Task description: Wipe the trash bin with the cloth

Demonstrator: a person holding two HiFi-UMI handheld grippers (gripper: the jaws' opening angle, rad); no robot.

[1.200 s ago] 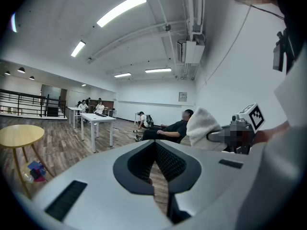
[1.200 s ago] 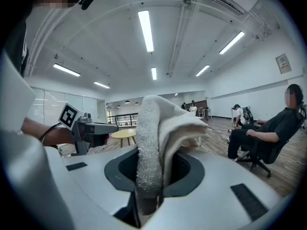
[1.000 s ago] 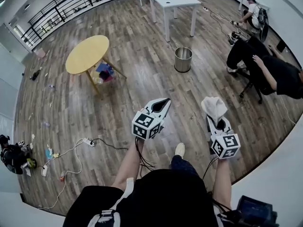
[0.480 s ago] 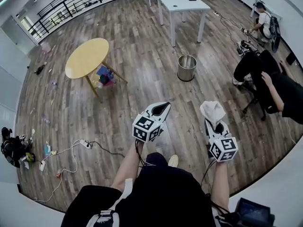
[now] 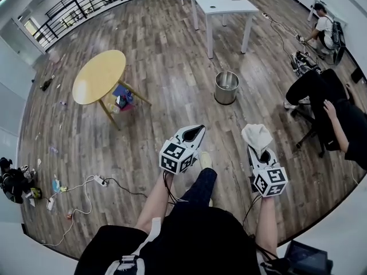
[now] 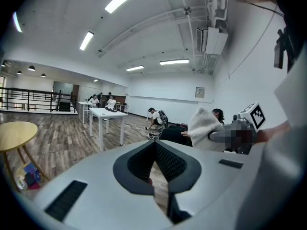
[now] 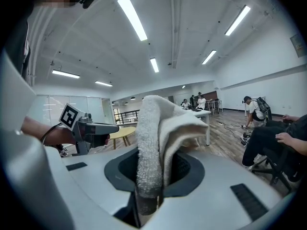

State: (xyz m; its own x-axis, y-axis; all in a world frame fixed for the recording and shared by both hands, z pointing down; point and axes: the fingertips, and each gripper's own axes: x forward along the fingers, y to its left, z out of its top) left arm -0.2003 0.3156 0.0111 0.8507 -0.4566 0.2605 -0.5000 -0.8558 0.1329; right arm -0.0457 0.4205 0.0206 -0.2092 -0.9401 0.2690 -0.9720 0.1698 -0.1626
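Trash bin point(image 5: 226, 87): one, on floor, visible in head view only. Cloth point(image 5: 256, 136): one, well apart from bin, lower end hidden inside right tool point(image 5: 262, 153), which clamps it. Left tool point(image 6: 154, 146): jaws together, holding nothing.

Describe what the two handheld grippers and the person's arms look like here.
The left gripper and right gripper share pale grey moulded shells with a dark recess round the jaws. Each carries a white cube printed with black square markers at its rear. Thin dark cables trail back along the forearms, which wear no sleeves.
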